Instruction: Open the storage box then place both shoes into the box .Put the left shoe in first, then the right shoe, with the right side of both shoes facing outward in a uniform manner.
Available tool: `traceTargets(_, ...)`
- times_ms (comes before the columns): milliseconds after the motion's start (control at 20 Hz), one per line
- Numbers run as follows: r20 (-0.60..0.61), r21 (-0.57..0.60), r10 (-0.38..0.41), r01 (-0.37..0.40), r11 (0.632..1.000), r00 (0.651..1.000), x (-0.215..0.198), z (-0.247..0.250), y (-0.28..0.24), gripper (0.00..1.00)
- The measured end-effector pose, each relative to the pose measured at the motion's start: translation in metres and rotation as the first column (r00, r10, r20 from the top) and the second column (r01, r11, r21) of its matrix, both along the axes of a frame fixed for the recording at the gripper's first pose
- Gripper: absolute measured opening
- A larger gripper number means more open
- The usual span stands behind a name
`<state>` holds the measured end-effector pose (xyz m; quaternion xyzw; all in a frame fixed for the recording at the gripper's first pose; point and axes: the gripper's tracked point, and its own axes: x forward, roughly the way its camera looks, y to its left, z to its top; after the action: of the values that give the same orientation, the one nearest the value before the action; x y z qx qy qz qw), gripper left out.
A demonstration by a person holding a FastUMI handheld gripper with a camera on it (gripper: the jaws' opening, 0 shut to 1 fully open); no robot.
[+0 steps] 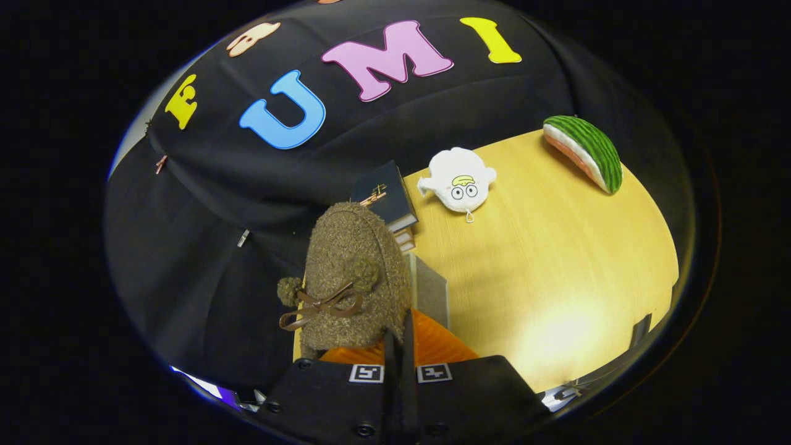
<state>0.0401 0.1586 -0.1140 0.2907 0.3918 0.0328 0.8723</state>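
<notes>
Shoe [352, 272], a brown fuzzy one with a ribbon bow and pompoms, is carried just ahead of the claw [400, 346], at about 11 o'clock from the fingertips, its orange lining or sole seen directly at the tips. The fingers are drawn nearly together, and the claw appears clenched on the shoe's edge, though the exact pinch point is hidden. It is judged that the shoe is held by its rim so that it can be lowered into the box [429, 287], whose pale wall is seen just beyond, at 1 o'clock from the fingers. Which shoe of the pair this is cannot be told. On the tabletop [556, 272] well beyond, a stack of books [386, 198] stands at 12 o'clock, a white plush [458, 179] at 1 o'clock, and a watermelon slice toy [587, 151] at 2 o'clock, all apart from the work.
</notes>
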Motion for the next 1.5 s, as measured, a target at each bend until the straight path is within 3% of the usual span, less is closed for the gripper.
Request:
traceTargets(150,-0.028,-0.02,-0.049,0.049,0.999,0.998,0.002,-0.022,0.015,0.05)
traceTargets(600,-0.105,-0.054,-0.046,0.041,0.998,0.993,0.0,-0.056,0.052,0.11)
traceTargets(700,-0.089,-0.038,-0.007,0.004,0.999,0.996,-0.005,-0.05,0.063,0.23)
traceTargets(850,-0.022,-0.025,0.031,-0.032,0.999,0.999,-0.009,-0.027,0.072,0.98)
traceTargets(1100,0.154,-0.204,0.077,-0.045,0.978,0.985,-0.01,0.023,0.042,0.99)
traceTargets(1500,0.409,-0.369,0.035,0.131,0.92,0.912,-0.005,0.111,-0.046,0.98)
